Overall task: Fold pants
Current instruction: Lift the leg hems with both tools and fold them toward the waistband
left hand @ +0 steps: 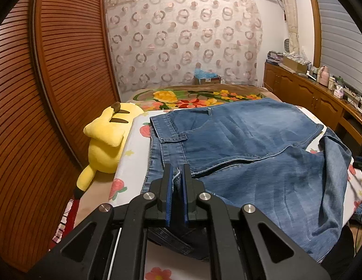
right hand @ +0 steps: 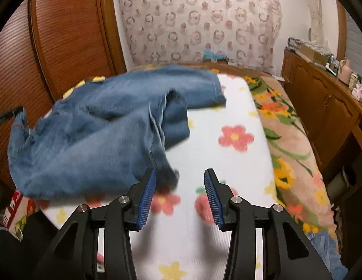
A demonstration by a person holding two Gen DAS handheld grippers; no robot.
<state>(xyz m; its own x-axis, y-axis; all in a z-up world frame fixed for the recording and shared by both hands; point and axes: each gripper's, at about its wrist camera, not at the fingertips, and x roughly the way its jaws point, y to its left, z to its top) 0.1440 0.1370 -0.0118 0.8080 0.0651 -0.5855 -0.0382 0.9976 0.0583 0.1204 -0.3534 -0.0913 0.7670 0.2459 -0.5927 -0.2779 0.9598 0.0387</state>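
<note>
— So what step was it?
— The fold was half done. The left gripper [left hand: 177,175] was clenched on an edge of the soft blue denim pants [left hand: 246,140], which lay rumpled on the flowery white cloth [right hand: 227,163].
— And the right gripper [right hand: 179,182]?
— Wide apart, grasping nothing. I think it needed to pinch the loose floppy leg next.

Both wrist views looking forward along fingers, low over bed [left hand: 134,130], facing curtain [left hand: 183,39] at top centre. Left sitting close on jeans [left hand: 251,140]; right further right. Sharing jeans, curtain, cabinet [right hand: 321,98].
</note>
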